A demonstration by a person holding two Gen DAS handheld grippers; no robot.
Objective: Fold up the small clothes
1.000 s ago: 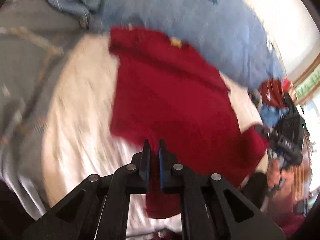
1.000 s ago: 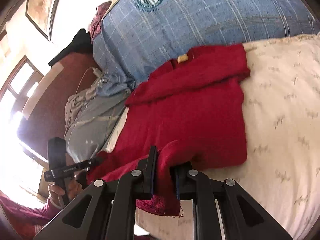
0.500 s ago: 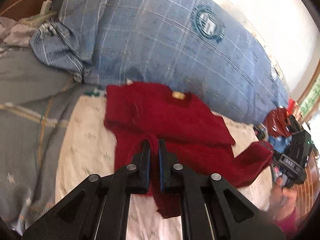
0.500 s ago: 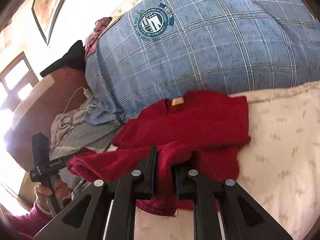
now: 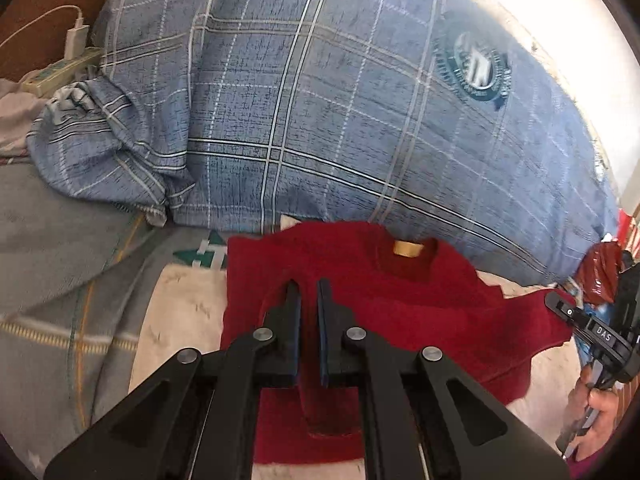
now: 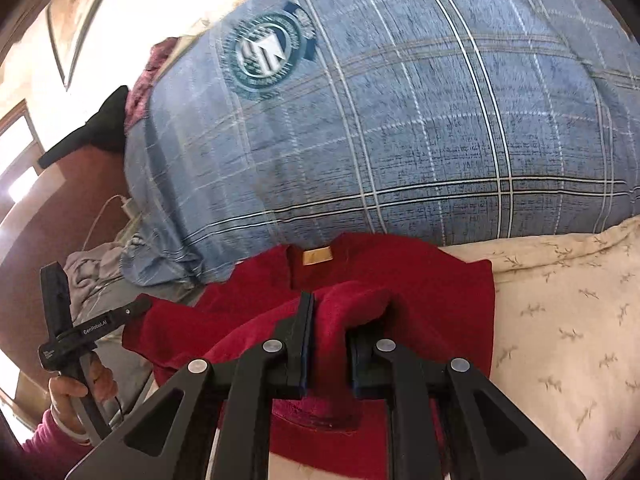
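Note:
A small dark red sweater (image 5: 432, 312) lies on the cream bedsheet, its collar with a tan label (image 5: 408, 249) toward the big blue plaid pillow. My left gripper (image 5: 309, 292) is shut on one bottom corner of the sweater, and the cloth hangs down between its fingers. My right gripper (image 6: 332, 312) is shut on the other bottom corner, a thick bunch of red fabric (image 6: 352, 304) held between its pads. Both lifted corners hover over the sweater's upper half, close to the collar label (image 6: 317, 256). Each wrist view shows the other gripper at its edge, with the hem stretched between them.
A large blue plaid pillow (image 5: 340, 112) rises right behind the collar. A grey blanket (image 5: 52, 264) covers the bed's left side, with a white power strip and charger (image 5: 60, 68) beyond it. The cream patterned sheet (image 6: 568, 320) spreads to the right. A person's hand (image 6: 76, 384) grips the left tool.
Both grippers have carried the sweater's bottom hem up and forward toward the collar, so the lower half now drapes over the upper half. The pillow looms closer in both views.

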